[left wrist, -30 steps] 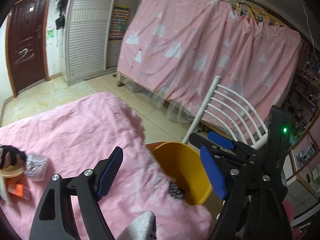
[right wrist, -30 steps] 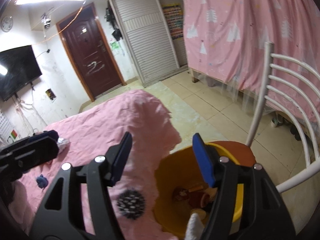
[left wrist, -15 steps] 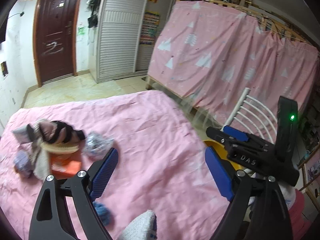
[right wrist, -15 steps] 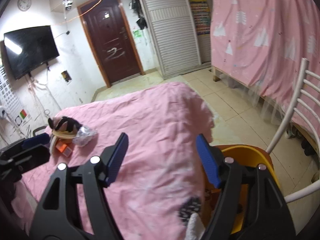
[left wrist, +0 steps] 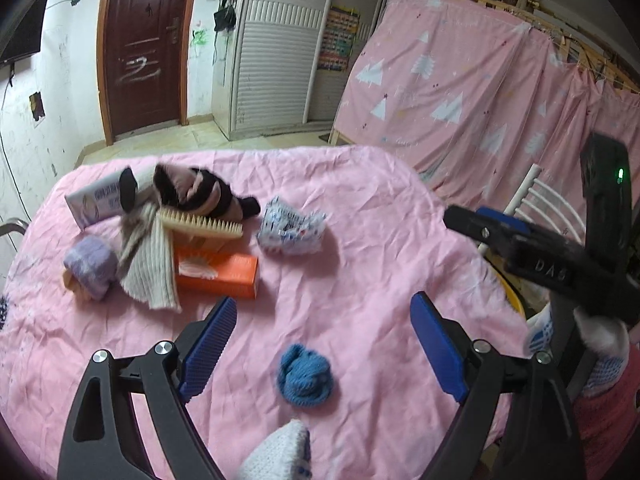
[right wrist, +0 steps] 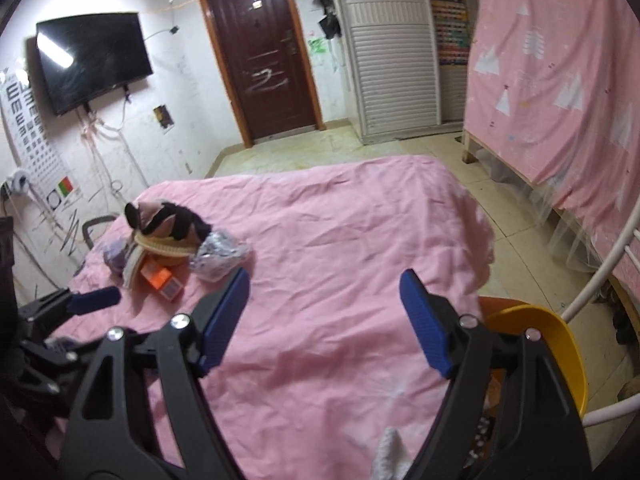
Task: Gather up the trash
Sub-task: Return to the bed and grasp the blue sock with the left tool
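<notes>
Both tongs swung from yellow bin (right wrist: 560, 344) toward table; left view alone shows blue knit ball (left wrist: 306, 374). Left tongs (left wrist: 322, 344), right tongs (right wrist: 326, 312) spread, empty.

The left hand-held gripper (left wrist: 322, 344) has its blue-padded jaws spread wide with nothing between them, and a white knit-gloved hand (left wrist: 276, 454) shows at its base. The right hand-held gripper (right wrist: 326, 320) is likewise spread wide and holds nothing. In the left view it hangs off to the right, level and side-on, gripped by a gloved hand (left wrist: 600, 336).
</notes>
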